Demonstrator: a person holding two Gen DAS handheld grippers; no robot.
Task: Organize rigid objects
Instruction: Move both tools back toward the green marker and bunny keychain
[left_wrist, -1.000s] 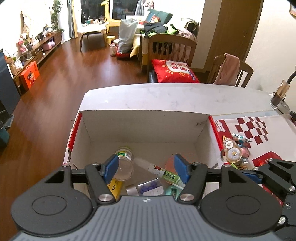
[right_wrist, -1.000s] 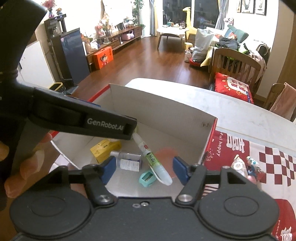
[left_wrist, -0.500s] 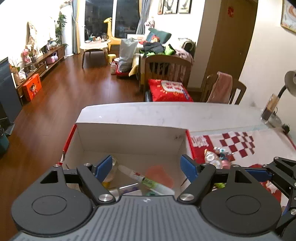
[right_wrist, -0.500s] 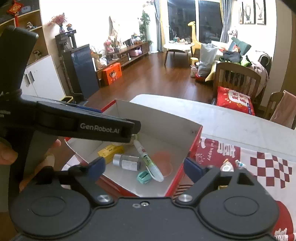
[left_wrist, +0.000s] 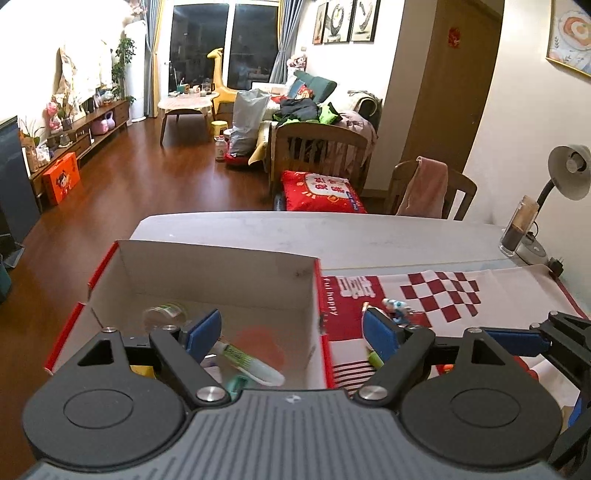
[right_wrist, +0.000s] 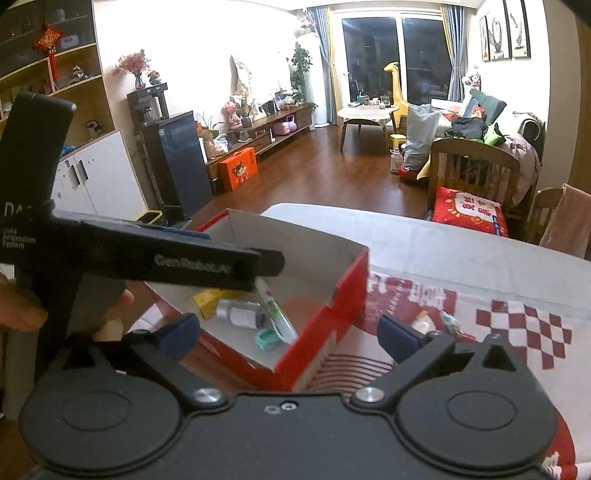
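**Left wrist view and right wrist view: both grippers empty beside the box**

Left wrist view: the left gripper (left_wrist: 291, 332) was spread wide and held nothing. It hung above the right wall of the cardboard box (left_wrist: 221, 273), which was white inside and red outside. In the box lay a toothpaste tube (left_wrist: 251, 363), soft and long, a clear round jar (left_wrist: 164, 314) on its side, and part of a yellow carton (left_wrist: 142, 370). On the cloth (left_wrist: 443, 291), a flat fabric with red squares, stood a small blue and white figurine (left_wrist: 395, 306), still outside the box. A yellow-green item (left_wrist: 375, 359) lay near the right finger; I could not tell what it was.

Right wrist view: the right gripper (right_wrist: 288, 336) was also spread wide and empty, over the red corner of the box. Inside I saw the yellow carton (right_wrist: 212, 300), a small vial (right_wrist: 240, 314) with a metal cap, the tube (right_wrist: 277, 314) and a teal sharpener-like piece (right_wrist: 267, 338). Small toys (right_wrist: 436, 321) lay on the cloth just beyond the right finger, partly hidden.

In my judgement, the step was to reach for a toy on the cloth. To do it well, the gripper should come low over the toy, center it between the fingers and close slowly, because hard, glossy, irregular shapes may slip. It should avoid pinching the cloth.
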